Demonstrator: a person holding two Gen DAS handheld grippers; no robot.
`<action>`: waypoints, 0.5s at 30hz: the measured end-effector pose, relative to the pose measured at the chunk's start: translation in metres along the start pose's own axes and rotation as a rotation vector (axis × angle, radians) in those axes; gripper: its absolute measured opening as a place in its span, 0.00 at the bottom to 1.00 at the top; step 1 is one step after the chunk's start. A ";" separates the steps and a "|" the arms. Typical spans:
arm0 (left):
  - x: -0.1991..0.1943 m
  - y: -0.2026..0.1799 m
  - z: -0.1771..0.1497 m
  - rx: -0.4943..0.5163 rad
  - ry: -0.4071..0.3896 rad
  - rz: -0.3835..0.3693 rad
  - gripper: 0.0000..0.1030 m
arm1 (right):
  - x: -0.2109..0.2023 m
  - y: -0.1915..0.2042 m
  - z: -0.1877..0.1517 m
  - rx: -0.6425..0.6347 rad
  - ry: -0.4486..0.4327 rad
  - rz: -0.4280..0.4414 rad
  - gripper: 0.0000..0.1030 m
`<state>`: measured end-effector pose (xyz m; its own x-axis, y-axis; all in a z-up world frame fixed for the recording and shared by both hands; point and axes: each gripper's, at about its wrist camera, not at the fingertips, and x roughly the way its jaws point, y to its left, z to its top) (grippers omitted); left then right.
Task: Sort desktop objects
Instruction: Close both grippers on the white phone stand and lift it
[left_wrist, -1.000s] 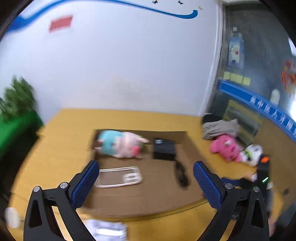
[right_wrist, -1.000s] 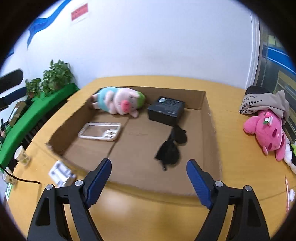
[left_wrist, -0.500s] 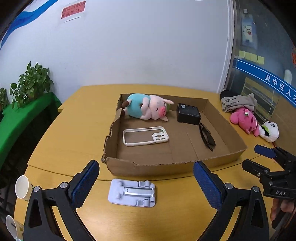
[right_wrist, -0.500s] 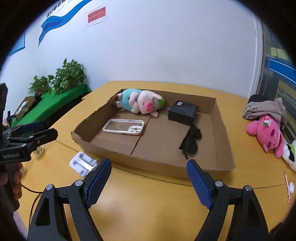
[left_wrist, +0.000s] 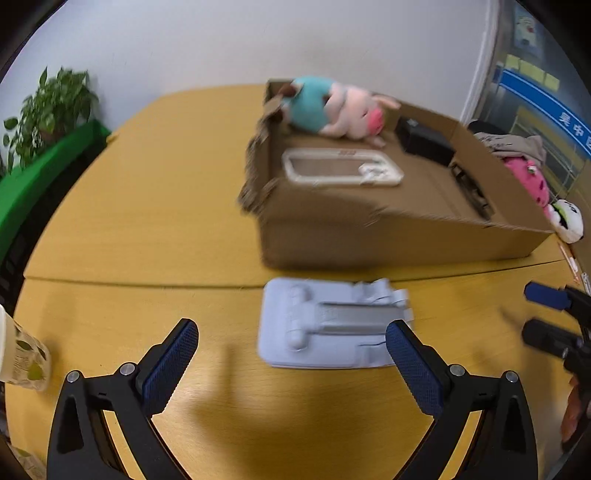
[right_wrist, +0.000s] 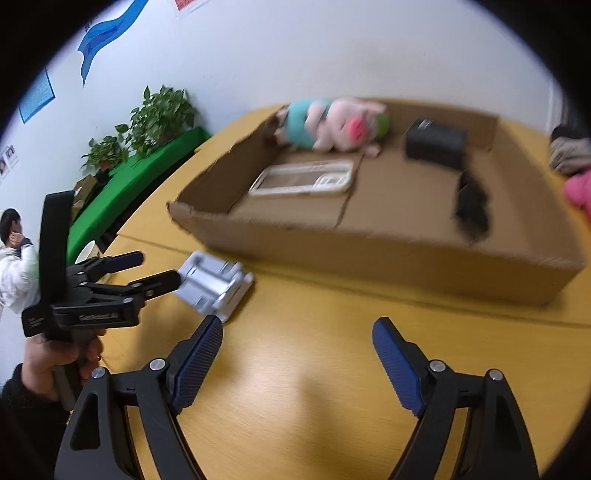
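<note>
A: Left tongs (left_wrist: 291, 345) first. How do I have them?

B: Spread wide, nothing gripped. They hang just above the worktop (left_wrist: 147, 206), and the pale grey stand (left_wrist: 332, 325) lies flat right ahead; the right pad (left_wrist: 413, 369) overlaps the stand's near corner in the left view, but I cannot tell if it touches.

A: And the right tongs (right_wrist: 297, 345)?

B: Released too, bare worktop between the pads. In the right view the left tongs (right_wrist: 155, 271) come in from the left, tips at the stand's (right_wrist: 214, 286) edge, a hand (right_wrist: 55, 354) around the handle.

A: Beyond the stand?

B: The box (left_wrist: 388, 236), just behind it. Inside: a plush pig (left_wrist: 332, 107) at the far left corner, a white phone case (left_wrist: 340, 171) in front of the pig, a black cube (left_wrist: 424, 142) to the right of the pig, and something dark, blurred (right_wrist: 471, 203), near the right wall.

A: Outside the box?

B: A pink plush (left_wrist: 526, 177) and a white one (left_wrist: 567, 221) on the right, a paper cup (left_wrist: 22, 354) at the left edge, plants (right_wrist: 159, 118) by the wall.
</note>
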<state>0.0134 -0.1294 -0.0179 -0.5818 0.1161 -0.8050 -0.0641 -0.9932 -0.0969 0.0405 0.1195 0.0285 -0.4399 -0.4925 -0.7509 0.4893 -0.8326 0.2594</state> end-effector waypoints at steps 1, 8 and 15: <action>0.006 0.003 -0.001 -0.007 0.012 -0.009 1.00 | 0.009 0.004 -0.001 0.008 0.003 0.008 0.81; 0.022 0.014 -0.004 -0.057 0.036 -0.101 0.91 | 0.057 0.037 -0.003 0.000 0.025 0.026 0.80; 0.016 0.012 -0.011 -0.033 0.020 -0.146 0.75 | 0.063 0.045 -0.002 -0.033 -0.001 -0.010 0.75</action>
<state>0.0120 -0.1395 -0.0379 -0.5521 0.2593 -0.7924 -0.1195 -0.9652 -0.2326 0.0365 0.0515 -0.0088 -0.4458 -0.4849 -0.7524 0.5099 -0.8284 0.2318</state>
